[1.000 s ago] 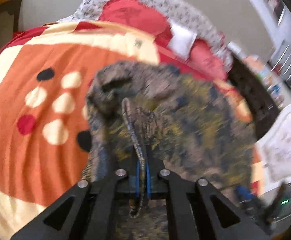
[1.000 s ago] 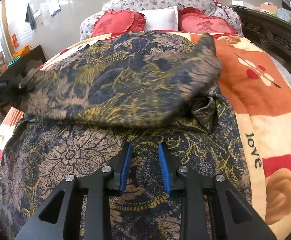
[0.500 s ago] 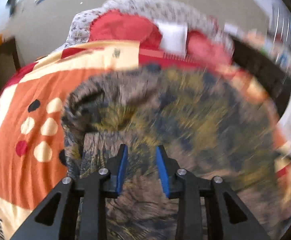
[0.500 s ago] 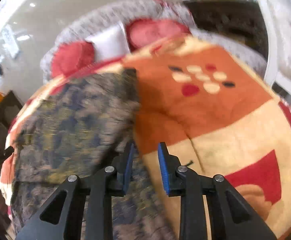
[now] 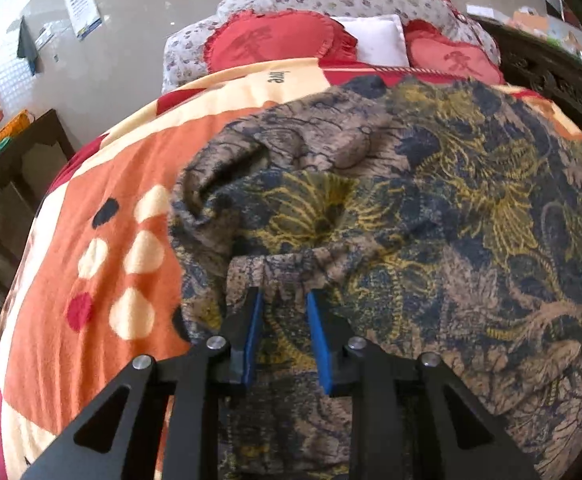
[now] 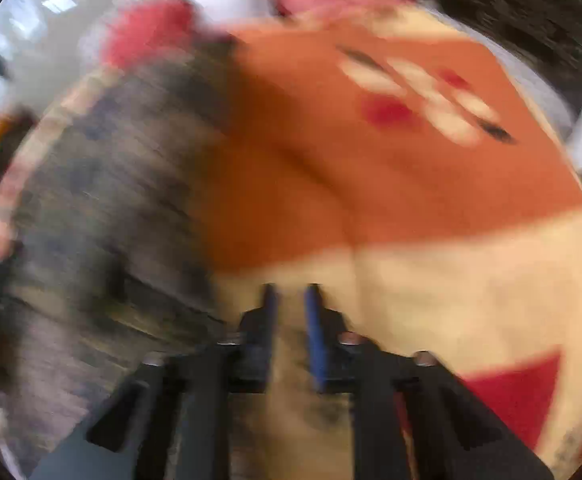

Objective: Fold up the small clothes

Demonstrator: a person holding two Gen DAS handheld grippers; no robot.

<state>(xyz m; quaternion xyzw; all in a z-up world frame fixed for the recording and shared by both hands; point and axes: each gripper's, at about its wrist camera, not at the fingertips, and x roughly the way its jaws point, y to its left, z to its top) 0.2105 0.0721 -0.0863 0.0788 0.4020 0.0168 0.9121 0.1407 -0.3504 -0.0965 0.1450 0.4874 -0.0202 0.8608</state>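
Blue-and-gold floral garment (image 5: 431, 208) fills the frame centre on the orange blanket (image 5: 103, 200); left gripper (image 5: 282, 300) and right gripper (image 6: 291, 296) both gape, holding nothing.

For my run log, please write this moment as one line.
step: fold | left gripper: open, over patterned garment | right gripper: open, blurred, over orange blanket | garment: bunched on blanket

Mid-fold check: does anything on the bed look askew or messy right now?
Yes. The patterned garment isn't lying flat: its left edge is bunched and curled over near the open left gripper. The right wrist view is too blurred to judge.
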